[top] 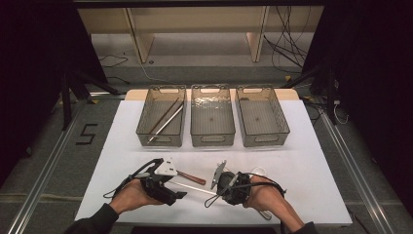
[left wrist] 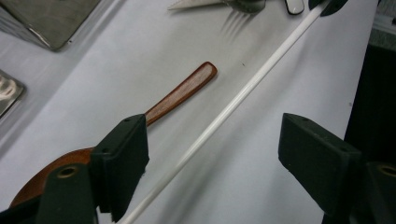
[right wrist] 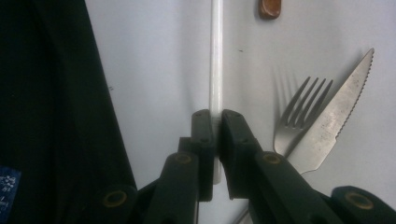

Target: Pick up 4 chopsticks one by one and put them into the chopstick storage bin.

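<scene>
The right gripper (right wrist: 215,122) has its jaws clenched on a thin white plastic chopstick (right wrist: 216,60), which runs across the white counter (top: 311,161). The left gripper (left wrist: 212,154) holds its jaws released, wide astride that chopstick. Just beside lie a brown wooden spoon (left wrist: 180,92), a steel fork (right wrist: 299,119) and a serrated steel knife (right wrist: 336,123).

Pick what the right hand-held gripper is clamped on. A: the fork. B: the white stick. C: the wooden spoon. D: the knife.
B: in the right gripper view the right hand-held gripper has its jaws shut on the white stick, while the fork and the knife lie beside it on the table, outside the jaws.
</scene>
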Action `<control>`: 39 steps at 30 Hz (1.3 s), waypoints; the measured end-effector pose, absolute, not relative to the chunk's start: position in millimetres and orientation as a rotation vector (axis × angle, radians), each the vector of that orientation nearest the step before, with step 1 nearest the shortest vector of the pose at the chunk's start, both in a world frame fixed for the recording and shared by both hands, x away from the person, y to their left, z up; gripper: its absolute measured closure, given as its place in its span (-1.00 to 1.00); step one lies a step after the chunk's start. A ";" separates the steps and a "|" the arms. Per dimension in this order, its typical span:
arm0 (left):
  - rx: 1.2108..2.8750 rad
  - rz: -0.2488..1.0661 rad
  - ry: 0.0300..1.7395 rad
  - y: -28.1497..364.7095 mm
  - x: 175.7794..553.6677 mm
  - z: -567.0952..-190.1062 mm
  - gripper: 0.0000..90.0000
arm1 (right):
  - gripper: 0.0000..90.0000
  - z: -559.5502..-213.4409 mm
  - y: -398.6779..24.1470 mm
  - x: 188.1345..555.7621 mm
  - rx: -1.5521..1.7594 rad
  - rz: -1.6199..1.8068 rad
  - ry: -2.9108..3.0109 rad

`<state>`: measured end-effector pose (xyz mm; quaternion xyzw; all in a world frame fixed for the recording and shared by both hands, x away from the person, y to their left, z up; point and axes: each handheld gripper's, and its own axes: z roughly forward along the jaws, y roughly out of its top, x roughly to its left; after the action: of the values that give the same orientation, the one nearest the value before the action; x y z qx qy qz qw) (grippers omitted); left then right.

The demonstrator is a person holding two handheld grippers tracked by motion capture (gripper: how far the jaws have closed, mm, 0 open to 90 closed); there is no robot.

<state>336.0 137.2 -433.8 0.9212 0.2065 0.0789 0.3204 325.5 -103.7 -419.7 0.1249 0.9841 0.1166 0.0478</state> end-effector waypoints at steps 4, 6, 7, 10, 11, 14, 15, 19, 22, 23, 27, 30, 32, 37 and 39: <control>2.458 0.201 0.517 130.4 336.4 -437.5 -0.35 | 0.88 -416.4 -101.7 322.0 0.377 0.361 3.003; 2.498 0.208 0.484 126.4 336.0 -439.7 -0.28 | 0.88 -414.5 -101.4 321.2 0.346 0.361 3.004; 2.498 0.208 0.484 126.4 336.0 -439.7 -0.25 | 0.88 -413.6 -101.0 320.3 0.347 0.365 3.003; 2.532 0.223 0.458 122.7 335.7 -441.4 -0.13 | 0.88 -411.2 -101.1 319.6 0.326 0.362 3.004; 2.536 0.223 0.452 122.3 335.8 -441.2 -0.09 | 0.88 -410.9 -101.0 319.3 0.322 0.373 3.002; 2.558 0.225 0.434 121.4 336.1 -440.8 0.03 | 0.88 -409.3 -99.8 317.1 0.317 0.373 3.002; 2.561 0.228 0.431 121.0 335.8 -441.1 0.05 | 0.88 -409.1 -99.3 316.5 0.306 0.379 3.002; 2.588 0.227 0.397 120.1 334.8 -442.8 0.14 | 0.88 -407.3 -97.4 313.9 0.294 0.387 2.999; 2.610 0.213 0.378 119.0 334.1 -444.9 0.25 | 0.88 -407.0 -97.3 313.7 0.272 0.397 3.000; 2.621 0.208 0.363 118.7 334.1 -444.6 0.29 | 0.88 -406.8 -97.2 313.3 0.270 0.393 3.000; 2.623 0.188 0.349 118.3 334.0 -443.3 0.49 | 0.88 -406.2 -97.3 313.1 0.258 0.392 3.007; 2.627 0.170 0.344 118.7 333.6 -443.3 0.58 | 0.88 -406.0 -98.0 312.9 0.267 0.406 3.001; 2.633 0.171 0.337 118.4 333.1 -443.0 0.60 | 0.88 -405.7 -98.5 313.1 0.244 0.417 2.998; 2.657 0.168 0.285 117.2 331.0 -440.9 0.67 | 0.87 -407.2 -100.4 313.9 0.233 0.421 2.992; 2.660 0.142 0.268 117.8 330.3 -440.9 0.71 | 0.84 -407.4 -100.6 314.2 0.237 0.424 2.979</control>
<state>330.3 117.8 -440.9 0.9669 0.0974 0.0515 0.2301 314.2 -100.6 -407.4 0.0784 0.9851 0.1400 0.0615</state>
